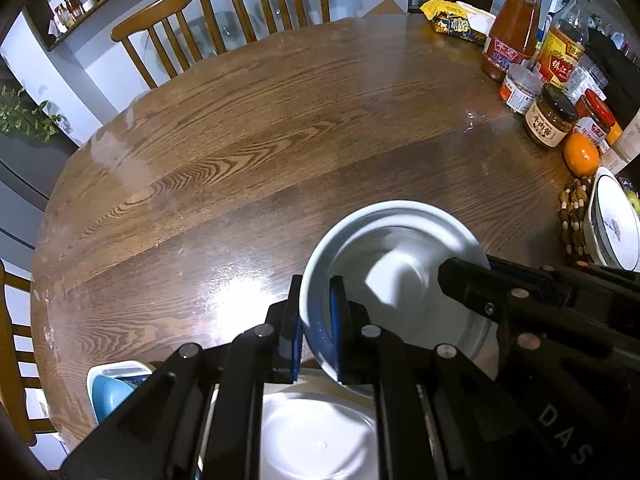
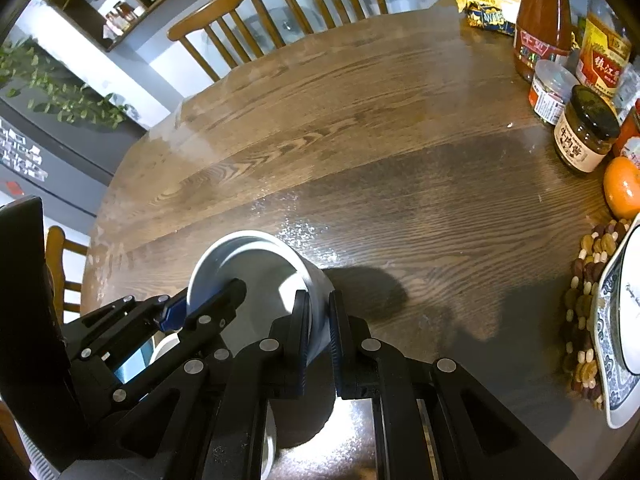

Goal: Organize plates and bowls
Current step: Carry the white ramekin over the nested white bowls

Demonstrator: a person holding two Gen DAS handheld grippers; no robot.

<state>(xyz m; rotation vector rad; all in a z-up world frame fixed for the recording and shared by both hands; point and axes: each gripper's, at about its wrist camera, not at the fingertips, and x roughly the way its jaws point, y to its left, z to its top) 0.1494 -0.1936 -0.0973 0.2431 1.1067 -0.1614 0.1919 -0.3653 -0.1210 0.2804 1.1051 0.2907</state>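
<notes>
A white bowl [image 1: 400, 272] is held above the wooden table [image 1: 280, 128] by both grippers. My left gripper [image 1: 318, 332] is shut on the bowl's left rim. My right gripper [image 2: 320, 340] is shut on the bowl's [image 2: 256, 276] right rim; it also shows in the left wrist view [image 1: 472, 280], reaching in from the right. A white plate [image 1: 320, 440] lies on the table below the left gripper. A blue and white dish [image 1: 108, 388] sits at the near left edge. A patterned white bowl [image 1: 616, 224] rests on a beaded trivet [image 1: 574, 216] at the right.
Sauce bottles and jars [image 1: 552, 116], an orange [image 1: 581, 154] and a snack pack [image 1: 452, 20] crowd the table's right side. Two wooden chairs [image 1: 172, 36] stand at the far side. A shelf with jars is on the wall beyond.
</notes>
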